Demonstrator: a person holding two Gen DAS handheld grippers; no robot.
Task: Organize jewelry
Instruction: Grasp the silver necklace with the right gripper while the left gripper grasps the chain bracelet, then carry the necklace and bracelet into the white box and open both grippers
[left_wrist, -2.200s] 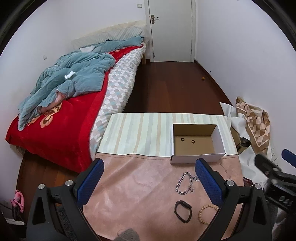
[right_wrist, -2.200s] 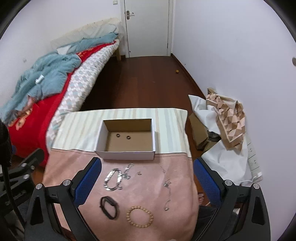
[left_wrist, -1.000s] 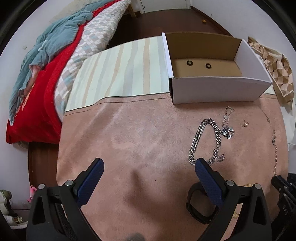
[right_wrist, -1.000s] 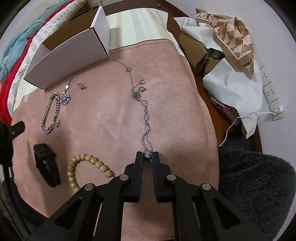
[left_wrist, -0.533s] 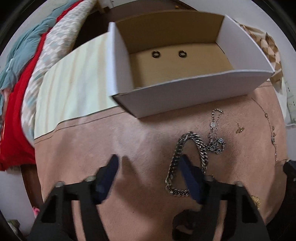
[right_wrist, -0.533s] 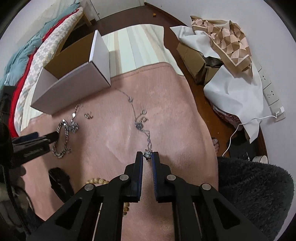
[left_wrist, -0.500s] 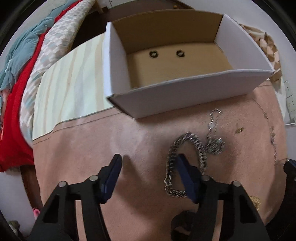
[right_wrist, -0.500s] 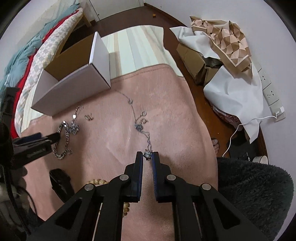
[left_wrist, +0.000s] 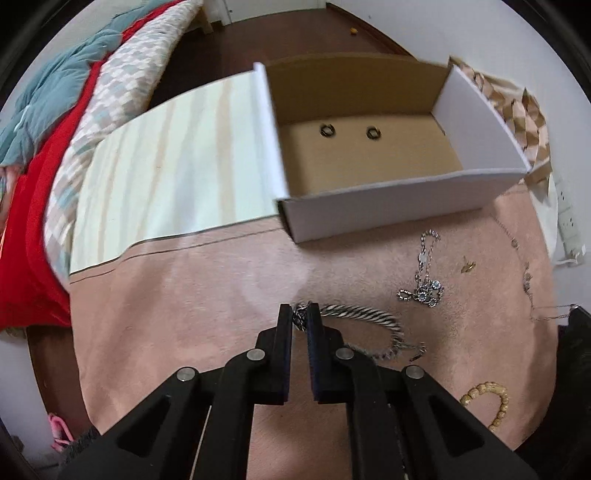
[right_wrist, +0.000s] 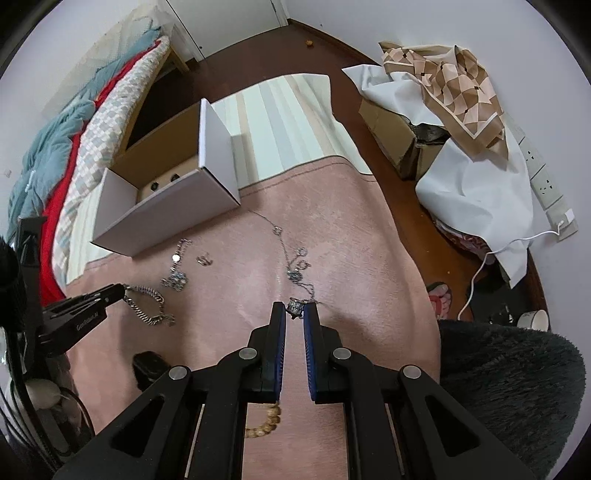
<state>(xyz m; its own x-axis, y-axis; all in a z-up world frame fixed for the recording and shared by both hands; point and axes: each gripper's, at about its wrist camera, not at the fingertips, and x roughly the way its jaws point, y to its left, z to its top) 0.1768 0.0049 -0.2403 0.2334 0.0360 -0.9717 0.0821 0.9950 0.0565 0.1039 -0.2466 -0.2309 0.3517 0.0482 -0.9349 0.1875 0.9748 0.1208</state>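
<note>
- While both tools are lowered to the pink cloth (left_wrist: 166, 332), the left gripper (left_wrist: 300, 317) is clenched on one end of a chunky silver curb chain (left_wrist: 362, 315); the rest of that chain curves off to its right across the cloth, so only the end link looks pinched, probably so the chain can trail freely when raised.
- Seen from the right wrist, the right gripper (right_wrist: 294, 309) is clamped on a small silver barrel clasp at the near end of a thin necklace (right_wrist: 291, 258); the fine chain runs away from the fingers toward the box, with little ring charms along it; holding it by the end should keep it from tangling.
- Just beyond the jewelry stands an open white cardboard box (left_wrist: 399, 206), straddling the seam between pink cloth and striped cloth (left_wrist: 166, 166); two small dark rings (left_wrist: 327, 130) already lie on its brown floor, which suggests it is the place for sorted pieces.
- Still loose on the pink cloth: a sparkly silver bracelet (left_wrist: 424, 273) near the box's front wall; a tiny gold earring (left_wrist: 467, 266) just right of it; a wooden bead bracelet (left_wrist: 487, 402) close to the near edge; a black band (right_wrist: 147, 363) beside the left tool, partly hidden.
- My guess is that lifting comes next; both chains are slack and could slip or snag.
</note>
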